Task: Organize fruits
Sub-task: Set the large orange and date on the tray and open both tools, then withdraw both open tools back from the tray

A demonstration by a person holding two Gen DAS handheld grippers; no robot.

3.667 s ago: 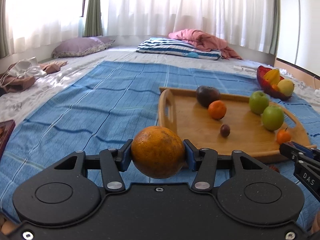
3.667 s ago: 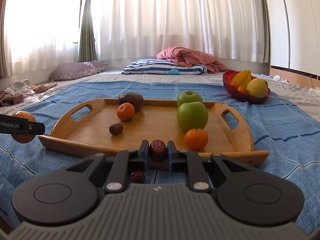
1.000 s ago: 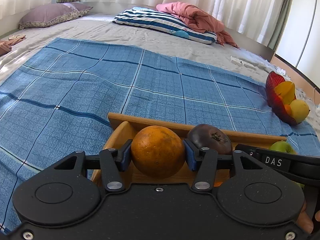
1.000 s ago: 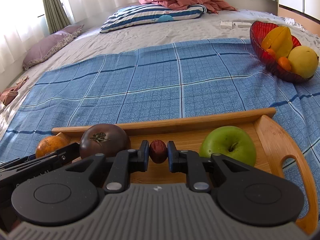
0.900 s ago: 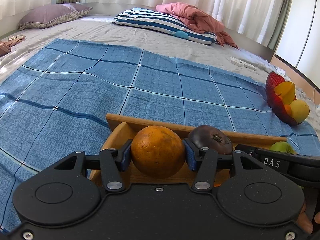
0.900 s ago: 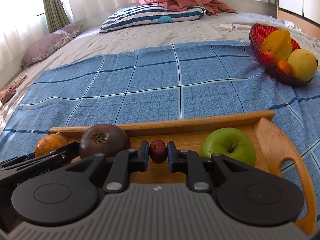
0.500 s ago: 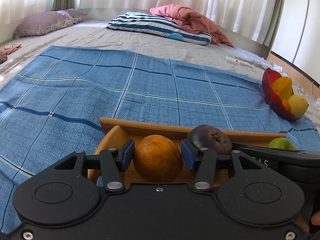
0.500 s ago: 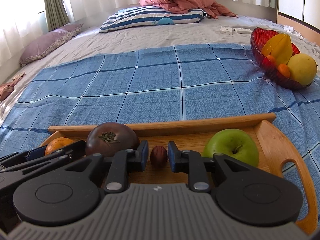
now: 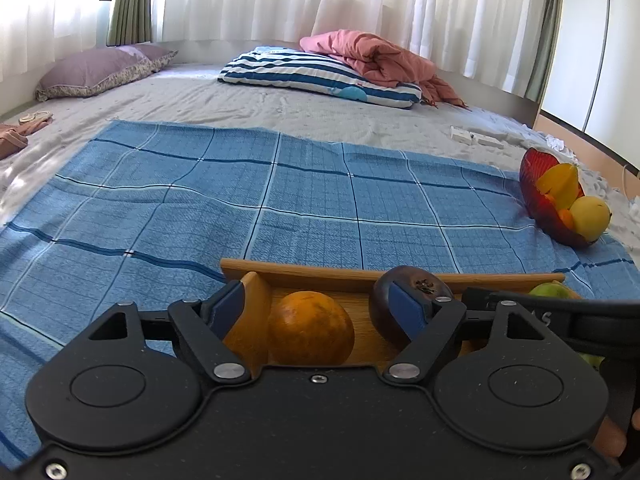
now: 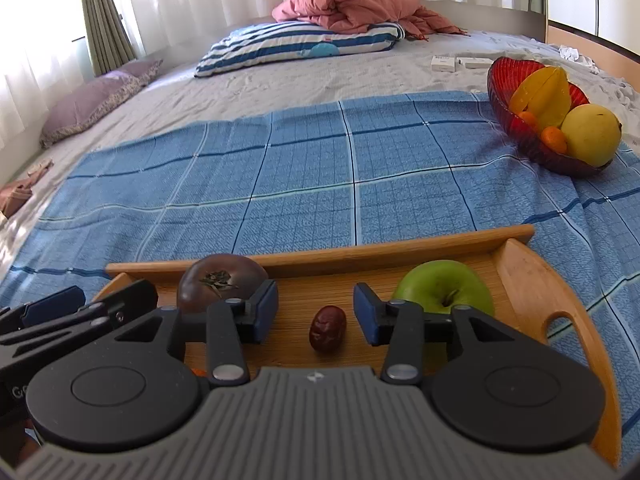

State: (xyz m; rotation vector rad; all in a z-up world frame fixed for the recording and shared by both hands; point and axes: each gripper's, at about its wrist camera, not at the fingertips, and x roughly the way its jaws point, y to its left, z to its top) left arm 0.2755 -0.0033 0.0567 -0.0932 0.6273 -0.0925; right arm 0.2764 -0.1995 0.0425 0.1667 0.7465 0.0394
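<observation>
A wooden tray [image 9: 304, 274] [image 10: 520, 268] lies on a blue checked cloth. My left gripper [image 9: 318, 308] is open; a large orange [image 9: 311, 328] sits on the tray between its jaws, apart from both pads. A dark purple-brown fruit [image 9: 420, 284] [image 10: 222, 278] lies right of it. My right gripper [image 10: 316, 316] is open; a small dark red date [image 10: 327, 328] lies on the tray between its jaws, untouched. A green apple [image 10: 444, 288] sits at the tray's right, partly hidden in the left wrist view [image 9: 550, 290].
A red glass bowl [image 9: 536, 196] [image 10: 528, 140] with a starfruit, a yellow fruit and small oranges stands on the cloth at the far right. Pillows and a pink blanket [image 9: 372, 56] lie at the back of the bed. The left gripper's body [image 10: 60, 316] shows at left.
Both grippers have opened wide. The orange and the date were let go and now rest on the tray. Both grippers have tilted up a little.
</observation>
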